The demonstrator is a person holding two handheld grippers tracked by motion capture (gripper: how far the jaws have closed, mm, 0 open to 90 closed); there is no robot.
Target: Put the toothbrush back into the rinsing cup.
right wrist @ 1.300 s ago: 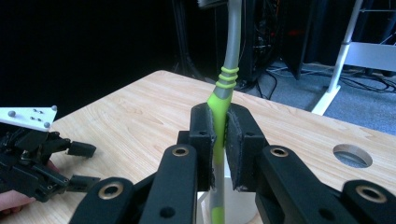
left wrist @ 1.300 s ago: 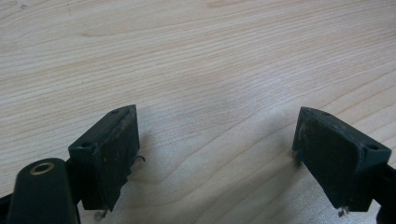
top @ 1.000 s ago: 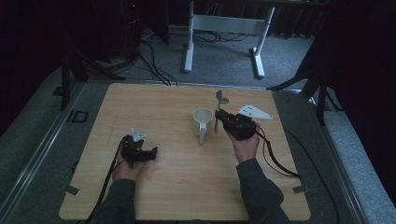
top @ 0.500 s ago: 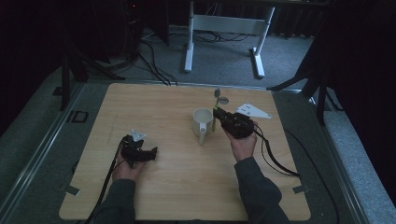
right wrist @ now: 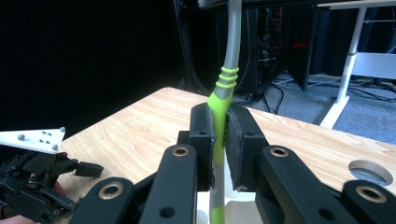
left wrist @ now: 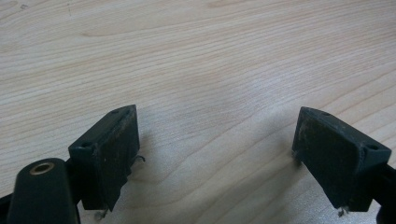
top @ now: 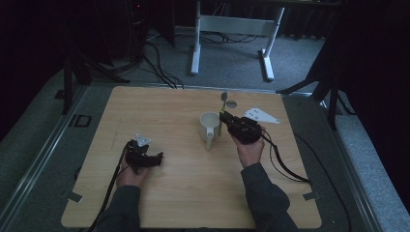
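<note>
A green-and-grey toothbrush [right wrist: 223,93] is held upright in the right claw [right wrist: 218,140], whose jaws are clamped on its green handle just beside a white mug [top: 210,126] near the middle of the worktop [top: 183,198]. In the right gripper view the handle is seen running vertically between the pads, its grey upper end rising out of the top of the frame and its lower end dropping toward the mug's pale rim below. In the high view the toothbrush [top: 223,108] is seen standing at the mug's right side, on the side away from the left claw; whether its lower tip is already inside the cup or only at its edge cannot be made out in the dim light. The long axis is thus set roughly plumb, and the mug lies directly under and slightly left of the right claw [top: 223,117], so any lowering would probably be made straight down by that hand. The left claw [top: 157,157] is kept well apart at the worktop's near left, its jaws spread wide over bare wood with nothing between them [left wrist: 215,154].
</note>
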